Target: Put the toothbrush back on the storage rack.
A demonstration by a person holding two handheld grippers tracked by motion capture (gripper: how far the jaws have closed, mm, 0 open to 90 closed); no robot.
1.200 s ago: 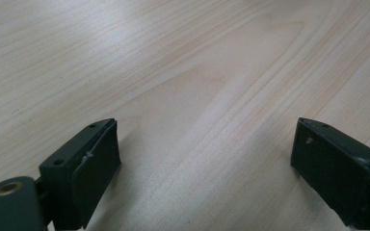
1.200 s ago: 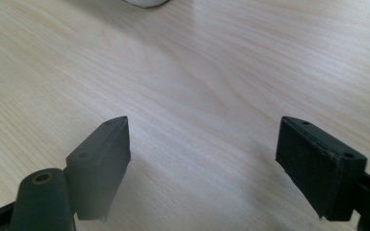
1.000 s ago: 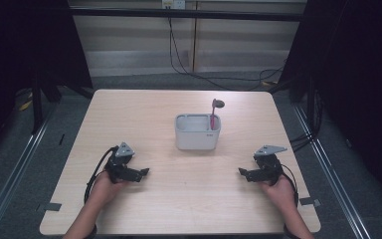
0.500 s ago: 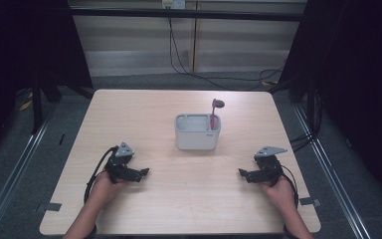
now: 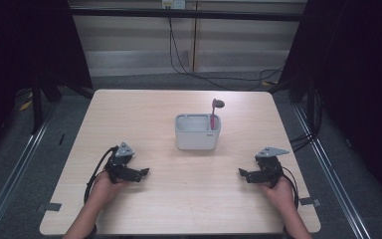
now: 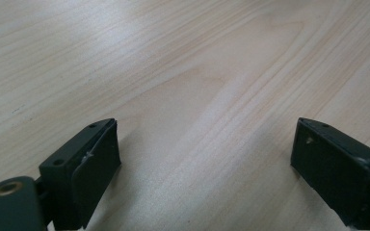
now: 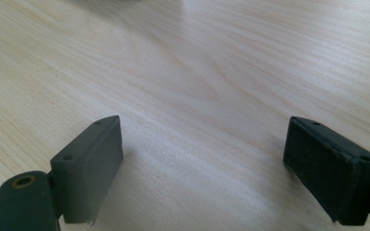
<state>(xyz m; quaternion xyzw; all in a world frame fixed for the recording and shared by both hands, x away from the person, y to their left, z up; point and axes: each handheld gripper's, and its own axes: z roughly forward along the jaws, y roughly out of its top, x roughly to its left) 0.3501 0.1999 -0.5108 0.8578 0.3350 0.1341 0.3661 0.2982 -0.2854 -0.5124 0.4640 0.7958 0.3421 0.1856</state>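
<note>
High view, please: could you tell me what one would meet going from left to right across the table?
Left tool, held open in the person's left hand → grey container → pink utensil standing in the container's right end → right tool, open in the right hand.

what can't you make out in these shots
- Inside of the bin: high view, its near wall hides the bottom and the lower end of the pink tool.
- What the tool is: high view, its dark head is too small to tell.
- Label on the bin's front: high view, too small to read.
- Left gripper and right gripper: gripper views, bodies cut off by the bottom edge.
</note>
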